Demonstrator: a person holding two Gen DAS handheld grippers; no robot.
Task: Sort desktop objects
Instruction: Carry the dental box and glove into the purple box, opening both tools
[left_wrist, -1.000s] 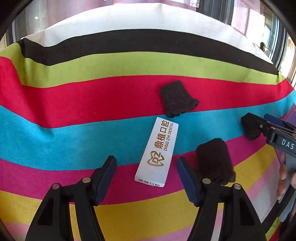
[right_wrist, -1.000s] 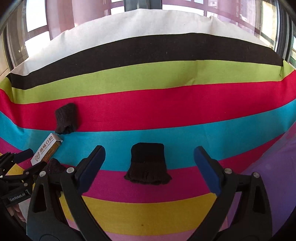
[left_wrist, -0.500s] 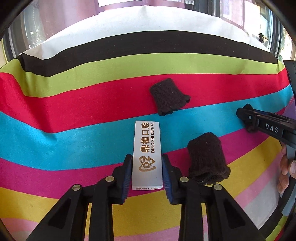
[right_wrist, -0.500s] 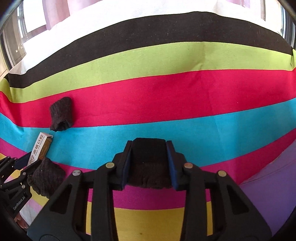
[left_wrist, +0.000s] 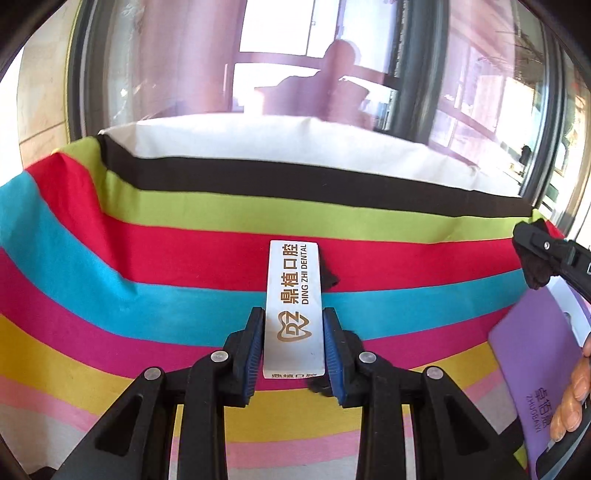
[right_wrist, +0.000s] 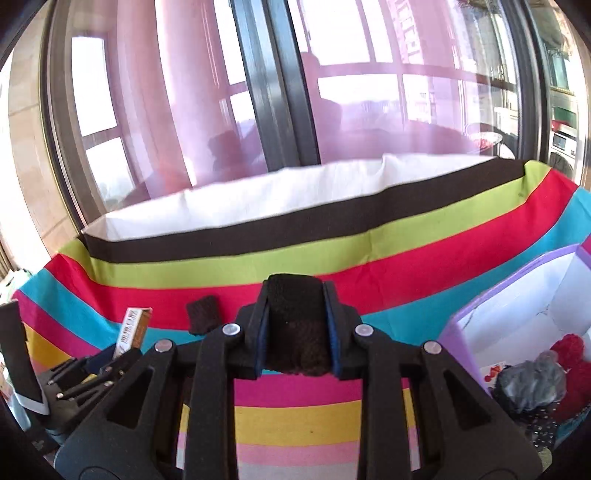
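Both tools are loaded above the striped bench (left_wrist: 155, 258): at the centre of the left wrist view, the left hand-held gripper (left_wrist: 293, 349) is clamped on the lower end of a white dental-brand box (left_wrist: 293, 295), which juts forward and clear of the cloth, its printed face up. At the centre of the right wrist view, the right hand-held gripper (right_wrist: 295, 332) is clamped on a dark knitted cuff (right_wrist: 293, 314), the soft piece squeezed between the blue pads (right_wrist: 260, 347). A second knitted cuff (right_wrist: 202, 314) lies on the red and blue stripes left of centre in that view, and in the left view a scrap of dark knit peeps out from behind the box. At the right edge of the right view stands a purple-walled box (right_wrist: 458, 332), open, with red and grey items already in it; that looks the likely destination. To carry this step off well, each load should probably be kept level and brought fully over the rim before the jaws part. The box is pinched only near one end, so a firm squeeze and an unhurried swing would keep it from pivoting. The cuff will sag and may cling to the pads, so it wants a low, clean release.
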